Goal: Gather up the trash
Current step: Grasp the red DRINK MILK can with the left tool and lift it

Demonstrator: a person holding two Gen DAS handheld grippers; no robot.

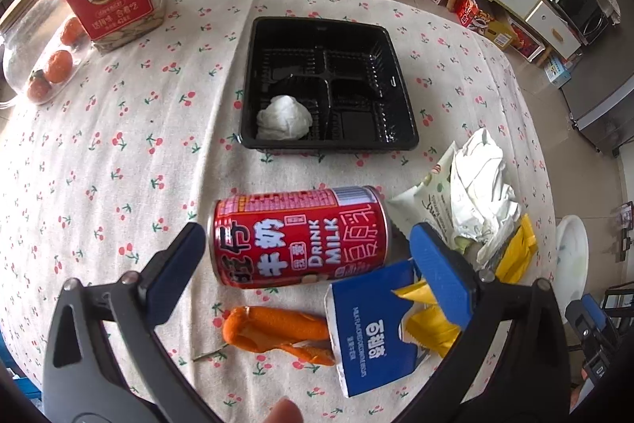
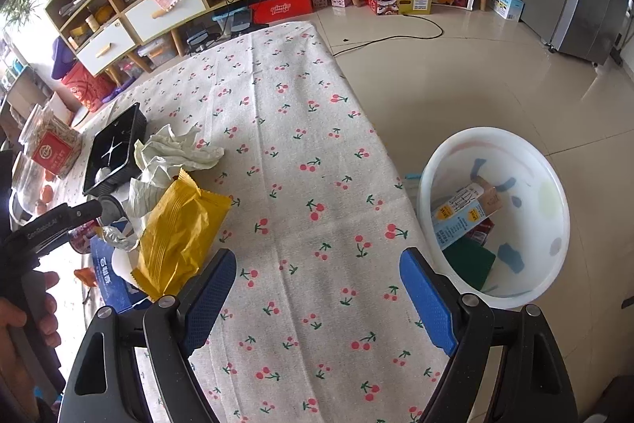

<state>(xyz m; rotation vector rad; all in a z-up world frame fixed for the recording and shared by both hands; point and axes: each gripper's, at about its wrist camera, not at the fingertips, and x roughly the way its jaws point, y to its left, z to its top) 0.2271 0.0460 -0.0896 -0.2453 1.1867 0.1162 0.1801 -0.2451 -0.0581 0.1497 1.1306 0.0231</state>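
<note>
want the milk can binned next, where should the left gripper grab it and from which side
Grip the can across the middle of its round body, coming from above. It lies on its side on the tablecloth, ends pointing left and right in the left wrist view. The open left gripper already has one finger near each end, so it probably needs a quarter turn to span the narrower sides instead.

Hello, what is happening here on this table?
A person is clearing trash from a table with a gripper in each hand. The left gripper is open above a red milk can that lies on its side; no pad presses it yet. The right gripper is open and empty over the tablecloth, near a yellow wrapper. A white bucket on the floor already holds a carton. A black tray holds a tissue.
</note>
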